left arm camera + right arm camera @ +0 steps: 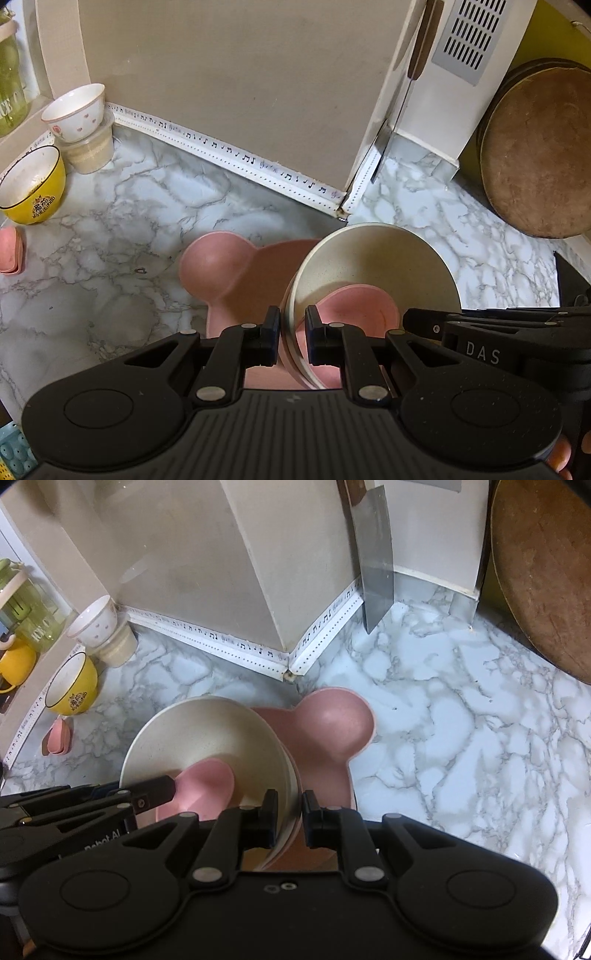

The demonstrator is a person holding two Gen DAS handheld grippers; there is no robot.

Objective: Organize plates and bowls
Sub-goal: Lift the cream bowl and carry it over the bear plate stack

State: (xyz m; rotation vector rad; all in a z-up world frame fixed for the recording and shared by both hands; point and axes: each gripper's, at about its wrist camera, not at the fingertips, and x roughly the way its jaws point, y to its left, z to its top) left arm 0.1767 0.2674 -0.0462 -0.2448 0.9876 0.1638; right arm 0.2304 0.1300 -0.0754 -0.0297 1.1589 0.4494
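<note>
Marble-patterned counter carries a pink bear-shaped plate. Above it, the cream bowl stack holds a small pink dish. Left hand-held gripper and right hand-held gripper each pinch the stack's rim on opposite sides. Yellow bowl, white cup and round wooden board stand well apart.

A: The pink bear-shaped plate is largely hidden beneath the cream bowl; its lower part cannot be assessed.

B: Noted. The round wooden board is cut off by the frame edge; the yellow bowl's lettering is illegible.
</note>
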